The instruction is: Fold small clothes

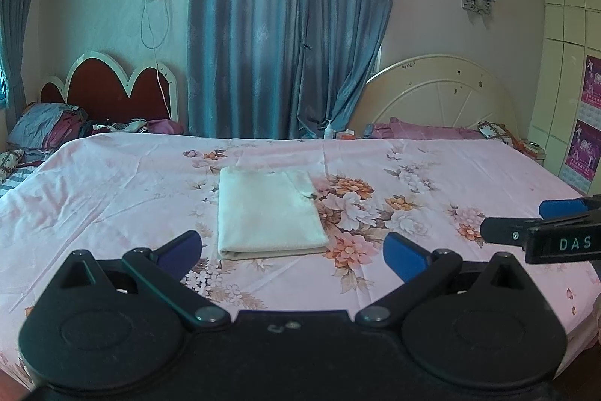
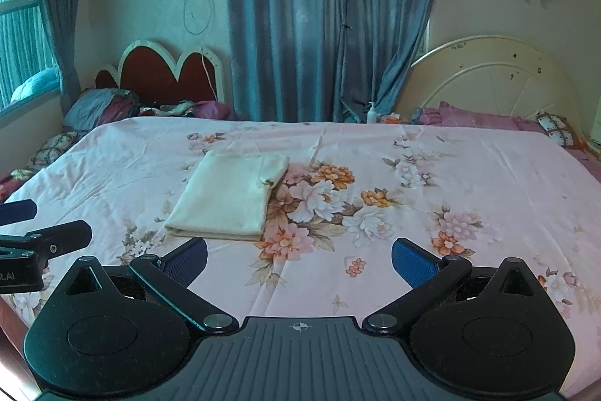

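Cloth [image 1: 268,213]: folded flat on bedsheet [image 1: 413,156].
Left gripper [image 1: 293,250]: jaws spread, empty, near cloth.
Right gripper [image 2: 299,260]: jaws spread, empty.

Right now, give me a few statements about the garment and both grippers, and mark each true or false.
1. The cream garment lies folded on the floral sheet. True.
2. The left gripper is clamped on the garment. False: its jaws are open, short of it.
3. The right gripper holds nothing. True.
4. The garment hangs over the bed's edge. False: it lies flat, well inside.
5. Blue curtains hang behind the bed. True.
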